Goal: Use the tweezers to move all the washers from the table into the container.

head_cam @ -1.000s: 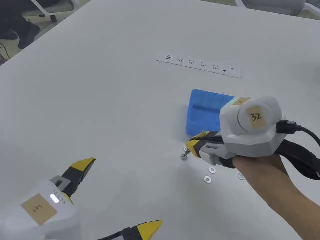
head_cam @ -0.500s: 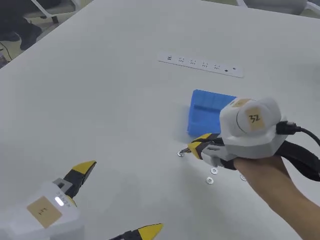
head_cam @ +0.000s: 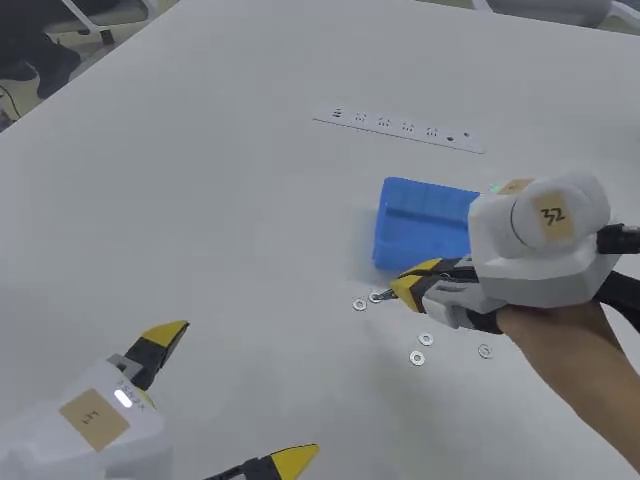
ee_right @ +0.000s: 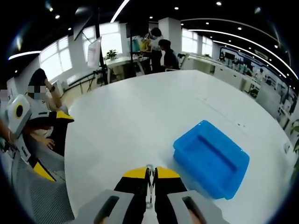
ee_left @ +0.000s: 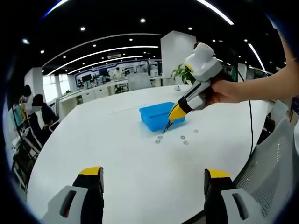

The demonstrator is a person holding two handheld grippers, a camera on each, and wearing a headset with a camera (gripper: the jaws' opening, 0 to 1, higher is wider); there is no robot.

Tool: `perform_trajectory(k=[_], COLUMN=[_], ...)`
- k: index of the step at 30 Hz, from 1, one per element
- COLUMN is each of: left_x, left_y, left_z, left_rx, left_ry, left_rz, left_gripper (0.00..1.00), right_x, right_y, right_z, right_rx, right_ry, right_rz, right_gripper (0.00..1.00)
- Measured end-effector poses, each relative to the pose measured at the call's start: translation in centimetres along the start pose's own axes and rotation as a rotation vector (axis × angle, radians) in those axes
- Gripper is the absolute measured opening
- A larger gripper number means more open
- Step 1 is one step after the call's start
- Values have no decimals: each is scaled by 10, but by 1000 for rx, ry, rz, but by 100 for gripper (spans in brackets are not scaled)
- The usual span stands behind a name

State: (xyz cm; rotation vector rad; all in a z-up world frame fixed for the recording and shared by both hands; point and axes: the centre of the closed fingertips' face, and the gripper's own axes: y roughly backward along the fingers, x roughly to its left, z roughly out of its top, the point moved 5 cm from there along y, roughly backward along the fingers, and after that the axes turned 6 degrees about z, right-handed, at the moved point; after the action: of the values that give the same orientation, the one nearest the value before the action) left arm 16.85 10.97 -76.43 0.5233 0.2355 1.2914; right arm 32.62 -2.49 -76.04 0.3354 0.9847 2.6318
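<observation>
Several small steel washers lie on the white table [head_cam: 220, 200]: one [head_cam: 359, 304] left of the tweezers and others [head_cam: 416, 358] nearer me. My right gripper [head_cam: 408, 288] is shut on thin metal tweezers [head_cam: 386, 295], whose tips meet a washer [head_cam: 377, 296]; I cannot tell if it is pinched. The blue container [head_cam: 425, 225] sits just behind. In the right gripper view the tweezers [ee_right: 149, 184] stick out between the shut jaws, with the container [ee_right: 212, 158] to the right. My left gripper [head_cam: 228, 400] hangs open at the lower left, holding nothing. Its own view shows the washers [ee_left: 182, 137] and the right gripper [ee_left: 180, 110].
A white power strip [head_cam: 400, 130] lies on the table beyond the container. Chairs and a person's legs stand past the table's far left edge [head_cam: 40, 60]. People sit at desks in the room behind [ee_right: 163, 51].
My right gripper has drawn back to the right and a little up with the tweezers. One washer now lies apart, to the left of the tips. The left gripper has barely moved.
</observation>
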Motion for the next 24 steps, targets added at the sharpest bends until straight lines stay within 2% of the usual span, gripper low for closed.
perform_trajectory(k=[10, 17, 20, 22, 24], left_x=[0, -1, -1, -1, -1], left_y=[0, 0, 1, 1, 1], left_z=[0, 0, -1, -1, -2], left_rx=[-3, -2, -1, 0, 8], left_ry=[-9, -5, -7, -8, -12], left_rz=[6, 9, 8, 7, 8], left_gripper=[91, 90, 90, 90, 90], right_x=[0, -4, -4, -1, 1], right_y=[14, 15, 12, 8, 5], right_z=[7, 4, 3, 2, -2], right_rx=[-33, -25, -24, 10, 97], right_ry=[-39, -45, -74, -67, -44], right_rz=[-15, -23, -7, 7, 29], right_gripper=[0, 0, 1, 1, 1])
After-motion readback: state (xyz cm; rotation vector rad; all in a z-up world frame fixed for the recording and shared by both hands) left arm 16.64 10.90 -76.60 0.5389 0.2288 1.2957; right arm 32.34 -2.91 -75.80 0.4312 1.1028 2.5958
